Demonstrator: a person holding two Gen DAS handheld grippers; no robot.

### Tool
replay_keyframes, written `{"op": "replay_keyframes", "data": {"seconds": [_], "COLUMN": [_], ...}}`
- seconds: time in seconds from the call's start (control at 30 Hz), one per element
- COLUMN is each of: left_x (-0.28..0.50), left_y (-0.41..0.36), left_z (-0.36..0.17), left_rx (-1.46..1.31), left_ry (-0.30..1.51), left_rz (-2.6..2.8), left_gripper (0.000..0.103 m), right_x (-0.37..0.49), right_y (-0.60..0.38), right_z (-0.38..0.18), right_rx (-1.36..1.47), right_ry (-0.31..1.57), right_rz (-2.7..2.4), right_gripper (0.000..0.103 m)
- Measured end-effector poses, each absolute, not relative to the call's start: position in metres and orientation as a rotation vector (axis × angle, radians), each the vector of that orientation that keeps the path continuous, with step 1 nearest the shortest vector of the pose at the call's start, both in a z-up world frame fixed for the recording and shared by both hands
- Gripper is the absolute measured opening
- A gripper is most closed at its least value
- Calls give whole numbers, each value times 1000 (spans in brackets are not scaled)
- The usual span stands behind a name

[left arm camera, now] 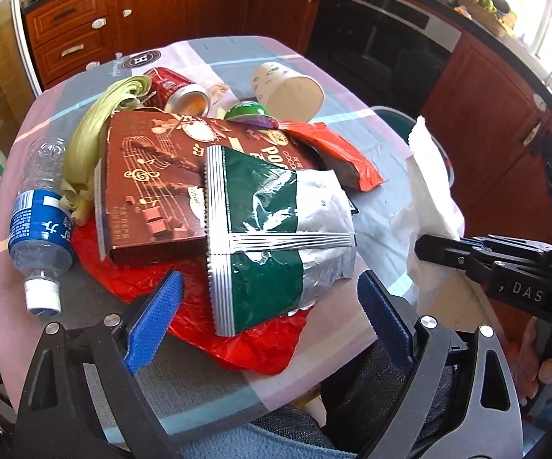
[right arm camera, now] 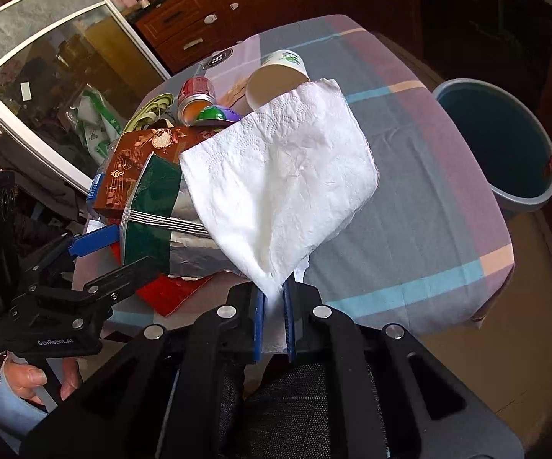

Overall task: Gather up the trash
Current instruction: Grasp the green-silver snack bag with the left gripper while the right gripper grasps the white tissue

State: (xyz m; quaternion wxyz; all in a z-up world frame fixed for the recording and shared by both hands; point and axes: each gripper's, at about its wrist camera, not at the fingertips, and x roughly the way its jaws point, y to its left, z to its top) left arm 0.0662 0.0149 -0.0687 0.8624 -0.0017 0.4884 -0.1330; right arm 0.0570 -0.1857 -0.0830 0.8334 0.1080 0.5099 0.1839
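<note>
My right gripper [right arm camera: 274, 298] is shut on a corner of a white paper napkin [right arm camera: 287, 176], which hangs lifted above the table's near right part. My left gripper [left arm camera: 268, 306] is open, its blue pads either side of a green and silver foil bag [left arm camera: 276, 229] without pressing it. That bag lies on a brown chocolate box [left arm camera: 153, 183] and a red plastic bag [left arm camera: 199, 306]. Around them lie a water bottle [left arm camera: 40, 222], corn husks [left arm camera: 92, 130], a red can [left arm camera: 176, 88], a paper cup [left arm camera: 287, 88], a green and purple ball [left arm camera: 249, 113] and a red wrapper [left arm camera: 337, 153].
The round table wears a checked cloth [right arm camera: 429, 229]. A grey bin with a dark green inside [right arm camera: 502, 145] stands on the floor past the table's right edge. Wooden cabinets [left arm camera: 142, 11] and an oven [left arm camera: 383, 30] lie behind. A hand [right arm camera: 35, 382] holds the left gripper's handle.
</note>
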Motion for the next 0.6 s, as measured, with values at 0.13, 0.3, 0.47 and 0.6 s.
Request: {"op": "replay_keyframes", "data": {"seconds": [0.13, 0.3, 0.47, 0.6], "left_x": [71, 75, 64, 56], "left_y": [6, -3, -17, -29], "left_z": [-78, -81, -72, -53], "left_rx": [23, 33, 56, 43], "left_ry": [1050, 1061, 1027, 995], "left_rz": [-263, -259, -296, -360], "left_gripper": [89, 48, 23, 12], "right_x": [59, 62, 62, 61], "right_y": [-187, -187, -190, -195], "right_z": [-92, -104, -108, -108], "right_rx": [250, 271, 288, 310], "right_ry": [1097, 1122, 1123, 1123], "right_rz": [392, 409, 412, 421], "right_gripper": [9, 9, 9, 9]}}
